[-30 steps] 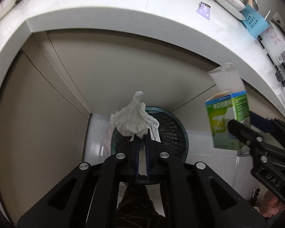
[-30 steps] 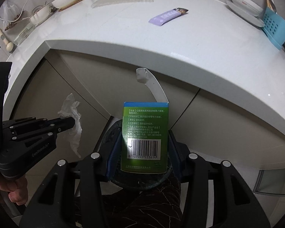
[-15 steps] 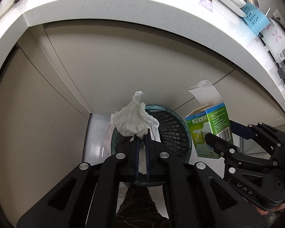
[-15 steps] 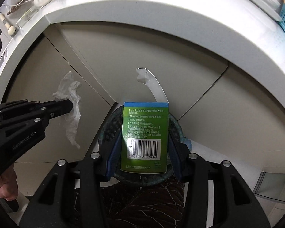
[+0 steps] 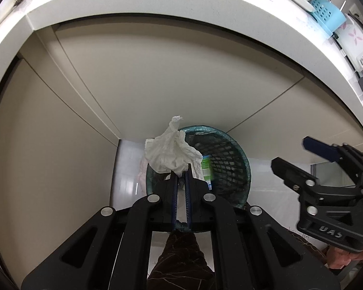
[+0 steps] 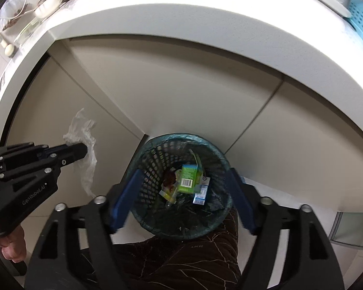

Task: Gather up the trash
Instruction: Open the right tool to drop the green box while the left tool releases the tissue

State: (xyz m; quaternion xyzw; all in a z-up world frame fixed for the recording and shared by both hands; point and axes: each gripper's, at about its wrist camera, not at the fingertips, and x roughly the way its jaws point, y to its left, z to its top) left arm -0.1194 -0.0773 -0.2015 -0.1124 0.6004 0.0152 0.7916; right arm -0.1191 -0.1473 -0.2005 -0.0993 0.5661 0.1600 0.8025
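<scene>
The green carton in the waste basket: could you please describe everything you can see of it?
The green carton is a small cardboard box, green with a blue and white top edge and a white barcode panel facing up. It lies tilted on other wrappers inside the dark mesh waste basket, which has a teal liner. Its flap is open. Nothing grips it: the right gripper stands open above it.

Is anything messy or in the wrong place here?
Nothing has spilled. The green box lies inside the bin with other trash. The crumpled tissue is not in yet: the left gripper pinches it above the bin. The right gripper has just opened and holds nothing.
</scene>
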